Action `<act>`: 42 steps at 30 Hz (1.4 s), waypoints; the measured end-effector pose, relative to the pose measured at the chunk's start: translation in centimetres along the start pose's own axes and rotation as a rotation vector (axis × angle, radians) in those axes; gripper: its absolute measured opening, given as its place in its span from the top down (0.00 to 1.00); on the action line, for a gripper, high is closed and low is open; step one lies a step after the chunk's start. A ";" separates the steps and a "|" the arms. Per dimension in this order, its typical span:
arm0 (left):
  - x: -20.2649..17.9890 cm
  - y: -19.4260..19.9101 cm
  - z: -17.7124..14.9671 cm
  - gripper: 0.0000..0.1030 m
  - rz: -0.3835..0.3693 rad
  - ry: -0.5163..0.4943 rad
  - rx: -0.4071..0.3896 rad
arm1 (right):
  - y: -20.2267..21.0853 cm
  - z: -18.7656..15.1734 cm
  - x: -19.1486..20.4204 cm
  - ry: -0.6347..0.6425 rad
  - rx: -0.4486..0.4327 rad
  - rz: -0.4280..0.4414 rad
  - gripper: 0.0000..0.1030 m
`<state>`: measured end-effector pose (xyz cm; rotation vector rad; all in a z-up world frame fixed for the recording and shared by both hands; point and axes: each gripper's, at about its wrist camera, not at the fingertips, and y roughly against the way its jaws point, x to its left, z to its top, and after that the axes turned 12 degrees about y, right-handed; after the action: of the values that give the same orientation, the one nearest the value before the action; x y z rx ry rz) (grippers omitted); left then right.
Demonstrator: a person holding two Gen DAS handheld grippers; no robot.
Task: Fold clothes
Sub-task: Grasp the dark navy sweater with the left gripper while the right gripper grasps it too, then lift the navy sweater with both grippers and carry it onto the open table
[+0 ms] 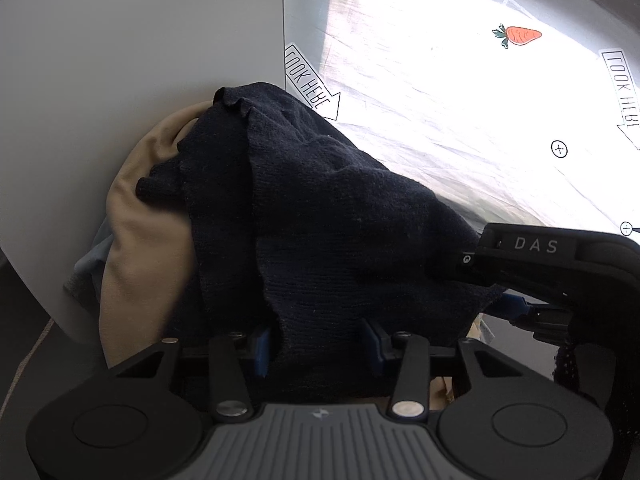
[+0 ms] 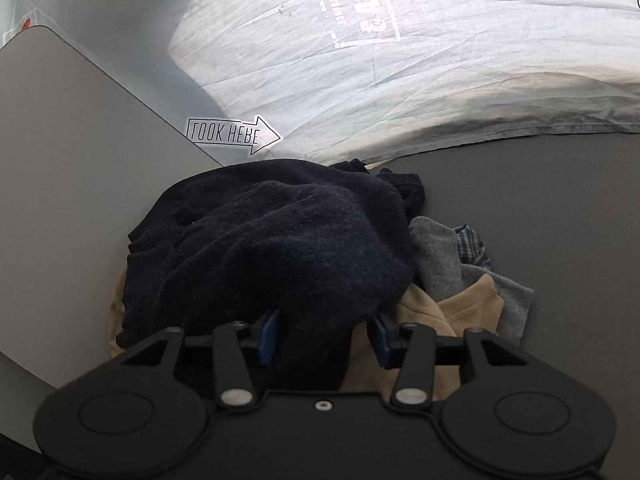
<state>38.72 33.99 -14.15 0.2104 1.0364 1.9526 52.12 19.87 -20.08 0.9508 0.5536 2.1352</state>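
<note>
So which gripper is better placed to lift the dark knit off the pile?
Probably the left gripper: the dark knit garment fills the gap between its fingers. The right gripper straddles the knit's edge, with the tan garment partly between its fingers.

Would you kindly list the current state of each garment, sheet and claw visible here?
Dark knit garment: crumpled on top of the pile, unfolded.
Tan garment: bunched underneath.
Grey garment: crumpled beside the pile.
Plaid garment: mostly buried.
White sheet: spread out, wrinkled.
Left claw: partly open, dark knit between its fingers.
Right claw: partly open, dark knit between its fingers.
</note>
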 end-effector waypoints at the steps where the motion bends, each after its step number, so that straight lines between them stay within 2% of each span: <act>1: -0.2 -0.1 -0.1 0.70 0.005 -0.001 0.001 | 0.1 0.0 0.1 0.009 -0.010 0.025 0.80; 2: -0.3 0.0 -0.1 0.72 0.008 -0.001 0.000 | 0.5 -0.1 0.6 0.036 -0.029 0.017 0.82; 4: -0.8 0.3 -0.1 0.83 0.008 -0.006 -0.004 | 1.2 -0.4 1.4 0.091 -0.068 0.000 0.85; 7: -1.9 1.4 -0.1 0.89 -0.004 -0.025 -0.013 | 2.8 -0.4 1.8 0.110 -0.123 -0.019 0.86; 13: -4.9 4.4 -0.9 0.90 -0.062 -0.074 -0.037 | 6.9 0.2 -0.5 0.035 -0.201 -0.040 0.87; 16: -6.9 6.7 -2.1 0.91 -0.114 -0.104 -0.047 | 10.8 0.3 -1.8 0.012 -0.271 -0.070 0.87; 19: -9.2 9.2 -3.7 0.91 -0.182 -0.142 -0.056 | 15.5 -0.1 -3.1 -0.002 -0.355 -0.102 0.87; 24: -14.0 14.5 -8.6 0.92 -0.321 -0.217 -0.057 | 25.0 -1.6 -5.3 0.019 -0.491 -0.191 0.87; 30: -20.1 21.5 -15.5 0.92 -0.503 -0.339 -0.052 | 38.0 -5.2 -8.0 0.057 -0.646 -0.375 0.87; 33: -22.3 24.8 -19.8 0.92 -0.577 -0.401 -0.021 | 44.7 -8.3 -10.3 0.047 -0.698 -0.486 0.87; 36: -24.1 27.3 -25.3 0.92 -0.640 -0.452 0.087 | 49.1 -11.3 -12.3 0.016 -0.682 -0.561 0.87; 37: -24.3 27.4 -26.8 0.92 -0.634 -0.467 0.120 | 50.7 -12.7 -13.4 -0.006 -0.662 -0.585 0.87; 40: -24.5 27.5 -30.8 0.91 -0.599 -0.511 0.214 | 52.7 -17.1 -16.6 -0.053 -0.535 -0.636 0.87; 42: -24.7 27.5 -33.6 0.91 -0.574 -0.540 0.277 | 52.6 -20.6 -18.5 -0.066 -0.397 -0.696 0.86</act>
<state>19.01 -11.62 -9.42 0.5022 0.8723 1.1420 21.76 -29.98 -8.81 0.5003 0.3371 1.4974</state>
